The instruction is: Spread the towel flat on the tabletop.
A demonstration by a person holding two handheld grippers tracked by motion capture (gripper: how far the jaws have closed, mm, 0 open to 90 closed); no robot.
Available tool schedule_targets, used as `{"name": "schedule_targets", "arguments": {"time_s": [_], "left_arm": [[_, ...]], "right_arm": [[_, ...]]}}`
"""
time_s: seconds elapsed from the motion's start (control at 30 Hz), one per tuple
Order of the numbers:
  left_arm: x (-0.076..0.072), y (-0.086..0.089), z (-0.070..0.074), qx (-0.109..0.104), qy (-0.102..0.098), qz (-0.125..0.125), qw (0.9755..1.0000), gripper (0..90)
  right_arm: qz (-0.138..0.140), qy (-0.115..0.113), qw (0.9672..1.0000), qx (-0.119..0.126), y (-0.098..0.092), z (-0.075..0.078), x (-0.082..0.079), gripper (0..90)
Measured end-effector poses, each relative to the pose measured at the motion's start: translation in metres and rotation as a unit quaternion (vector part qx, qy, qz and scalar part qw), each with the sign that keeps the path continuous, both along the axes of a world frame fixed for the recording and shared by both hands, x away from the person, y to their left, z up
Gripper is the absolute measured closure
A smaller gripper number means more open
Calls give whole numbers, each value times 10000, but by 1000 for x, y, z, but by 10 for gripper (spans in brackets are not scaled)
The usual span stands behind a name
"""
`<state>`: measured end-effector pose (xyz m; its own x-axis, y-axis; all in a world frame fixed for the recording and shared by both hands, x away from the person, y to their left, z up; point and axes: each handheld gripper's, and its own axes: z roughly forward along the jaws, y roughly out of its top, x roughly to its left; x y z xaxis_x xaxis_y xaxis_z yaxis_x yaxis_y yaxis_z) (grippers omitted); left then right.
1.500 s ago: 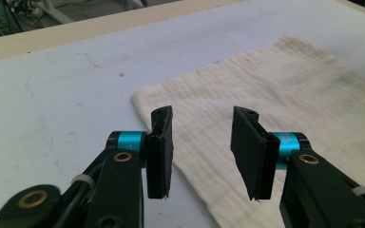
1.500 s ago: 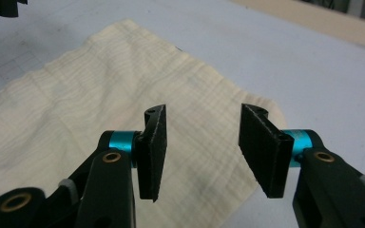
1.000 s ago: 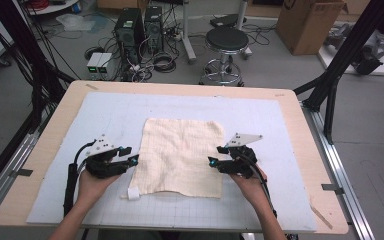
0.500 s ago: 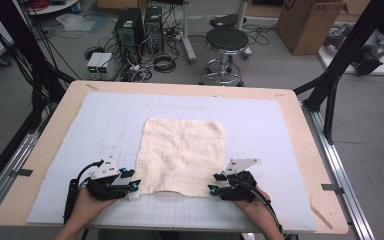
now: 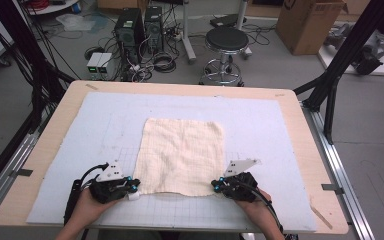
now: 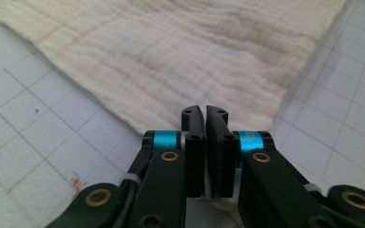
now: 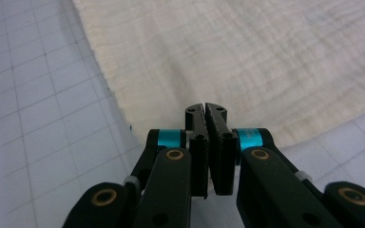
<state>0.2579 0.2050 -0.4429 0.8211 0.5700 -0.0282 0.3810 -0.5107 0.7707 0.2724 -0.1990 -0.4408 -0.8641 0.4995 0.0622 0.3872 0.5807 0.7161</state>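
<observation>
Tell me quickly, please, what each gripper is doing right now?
Left gripper: jaws have just closed, shut on the near left corner of the cream cloth.
Right gripper: jaws have just closed, shut on the cloth's near right corner.

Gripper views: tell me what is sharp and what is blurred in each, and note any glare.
Left gripper view: cloth weave crisp, tool's lower arms soft. Right gripper view: cloth softer toward the top, tool tips sharp. No glare in either; light even, shadows faint.

light: even, bright, from overhead | shadows: faint, soft beneath the cream woven cloth (image 5: 182,155) | glare: none | focus: high view slightly soft; gripper views sharp on cloth, black fingers (image 6: 204,142) near lens blurred
</observation>
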Motion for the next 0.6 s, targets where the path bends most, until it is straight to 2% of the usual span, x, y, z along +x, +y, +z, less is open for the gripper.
{"name": "schedule_targets", "arguments": {"time_s": [0.23,0.47,0.6], "left_arm": [[-3,2,2,-68,38,-71,9999,878],[-15,6,4,-204,56,-117,9997,879],[-20,7,4,-184,49,-154,9997,880]], "right_arm": [[-4,101,9999,10,-6,2,-4,885],[61,123,9999,53,-10,3,-10,886],[116,194,9997,90,-13,2,-13,885]]}}
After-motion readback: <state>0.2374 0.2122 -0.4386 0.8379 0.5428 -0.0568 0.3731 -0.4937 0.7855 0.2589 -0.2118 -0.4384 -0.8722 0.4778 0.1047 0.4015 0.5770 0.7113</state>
